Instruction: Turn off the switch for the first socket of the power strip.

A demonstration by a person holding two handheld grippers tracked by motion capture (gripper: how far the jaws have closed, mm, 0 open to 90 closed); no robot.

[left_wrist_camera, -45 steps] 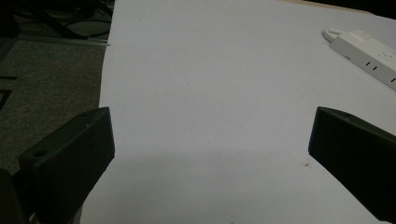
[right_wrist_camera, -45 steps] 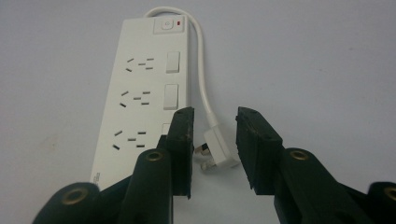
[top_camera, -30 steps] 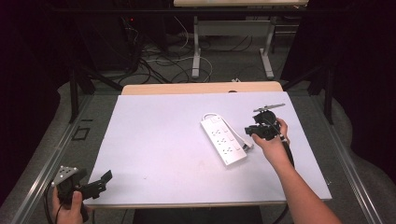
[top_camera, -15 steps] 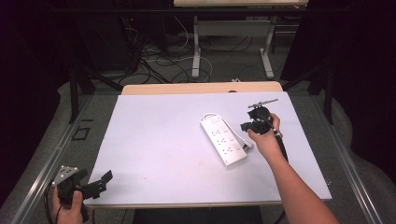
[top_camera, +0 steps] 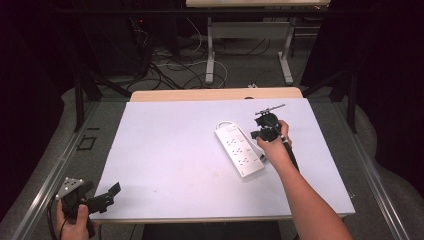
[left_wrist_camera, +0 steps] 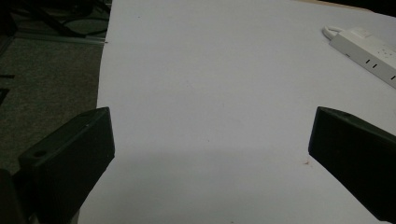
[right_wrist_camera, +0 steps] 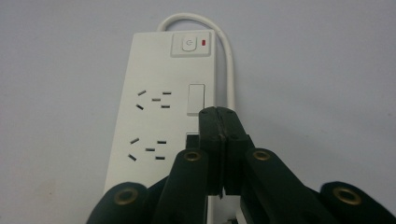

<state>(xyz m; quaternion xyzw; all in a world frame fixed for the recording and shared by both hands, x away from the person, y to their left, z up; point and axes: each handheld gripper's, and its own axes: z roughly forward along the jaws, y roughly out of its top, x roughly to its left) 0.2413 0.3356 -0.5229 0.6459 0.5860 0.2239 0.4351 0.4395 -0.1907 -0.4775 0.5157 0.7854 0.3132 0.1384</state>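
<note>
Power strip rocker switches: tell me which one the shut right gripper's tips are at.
The nearer switch, half hidden behind the right gripper. The other rocker switch lies clear beyond the tips, toward the main power button on the white power strip.

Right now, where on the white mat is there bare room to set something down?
The widest free patch runs from the white mat's left edge across to the power strip, ahead of the open left gripper. Crowded spot: the strip's right side, where the closed right gripper hovers over it.
</note>
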